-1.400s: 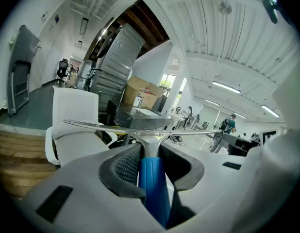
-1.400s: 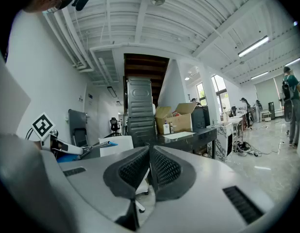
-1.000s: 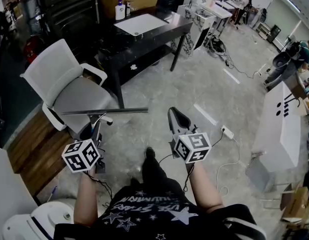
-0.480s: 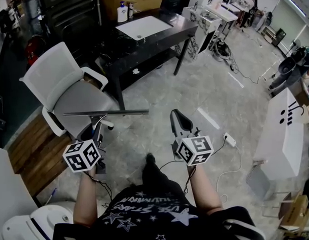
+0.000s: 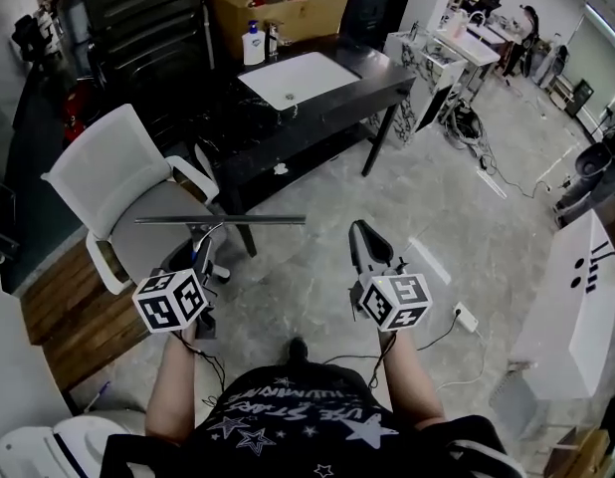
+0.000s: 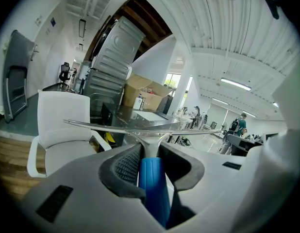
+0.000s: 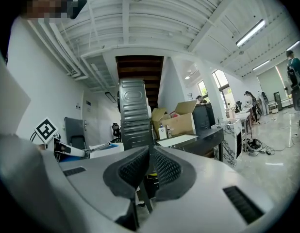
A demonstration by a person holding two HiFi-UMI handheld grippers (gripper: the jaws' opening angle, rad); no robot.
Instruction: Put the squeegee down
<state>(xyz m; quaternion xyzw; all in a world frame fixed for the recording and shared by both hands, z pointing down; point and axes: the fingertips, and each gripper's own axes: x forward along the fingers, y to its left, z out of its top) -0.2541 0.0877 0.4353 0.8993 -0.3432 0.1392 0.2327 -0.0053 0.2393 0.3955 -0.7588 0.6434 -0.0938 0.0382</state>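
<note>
The squeegee has a blue handle (image 6: 154,188) and a long metal blade (image 6: 121,128). My left gripper (image 6: 147,152) is shut on the handle, with the blade lying crosswise just past the jaws. In the head view the blade (image 5: 220,220) hangs level over the floor beside the white chair, ahead of my left gripper (image 5: 198,245). My right gripper (image 5: 365,239) is held out at the same height, to the right. In its own view my right gripper (image 7: 150,155) is shut, with its pads together and nothing between them.
A black table (image 5: 382,76) stands ahead, bearing a white board (image 5: 298,78), a pump bottle (image 5: 253,44) and an open cardboard box (image 5: 288,3). A white office chair (image 5: 118,182) sits at the left. Cables and a power strip (image 5: 467,319) lie on the floor at the right.
The person has walked toward the black table, so table and chair sit lower and nearer in the head view. Both grippers keep their pose, and the squeegee stays gripped.
</note>
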